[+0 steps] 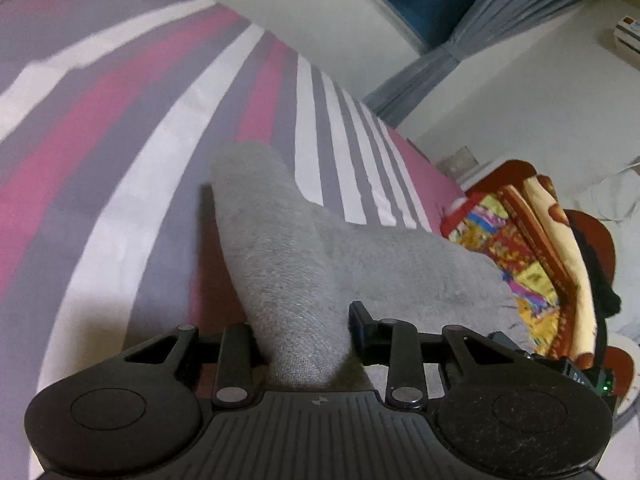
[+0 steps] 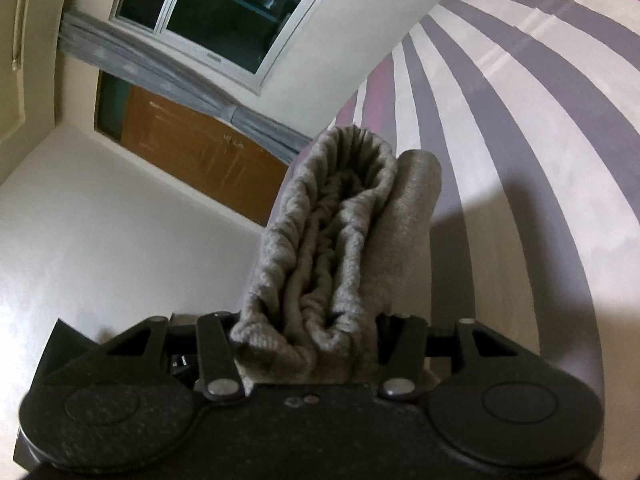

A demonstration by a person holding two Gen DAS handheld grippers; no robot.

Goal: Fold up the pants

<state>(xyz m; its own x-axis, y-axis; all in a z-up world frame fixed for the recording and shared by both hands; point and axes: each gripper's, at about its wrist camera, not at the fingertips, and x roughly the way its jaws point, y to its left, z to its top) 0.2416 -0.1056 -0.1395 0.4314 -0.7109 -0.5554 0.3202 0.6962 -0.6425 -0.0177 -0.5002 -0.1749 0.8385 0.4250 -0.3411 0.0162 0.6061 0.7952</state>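
Observation:
The grey knit pants (image 1: 288,264) hang over a bed with pink, grey and white stripes (image 1: 120,160). My left gripper (image 1: 304,344) is shut on a bunched grey fold, which stands up between its fingers and drapes off to the right. In the right wrist view my right gripper (image 2: 308,344) is shut on the gathered elastic waistband of the pants (image 2: 340,240), which rises between its fingers. The fingertips of both grippers are hidden by the cloth.
A folded colourful patterned blanket (image 1: 520,248) lies at the right of the bed. White walls, a dark window (image 2: 224,12) with grey curtains (image 2: 160,72) and a wooden door (image 2: 200,152) stand behind. The striped bedsheet (image 2: 500,120) fills the right side.

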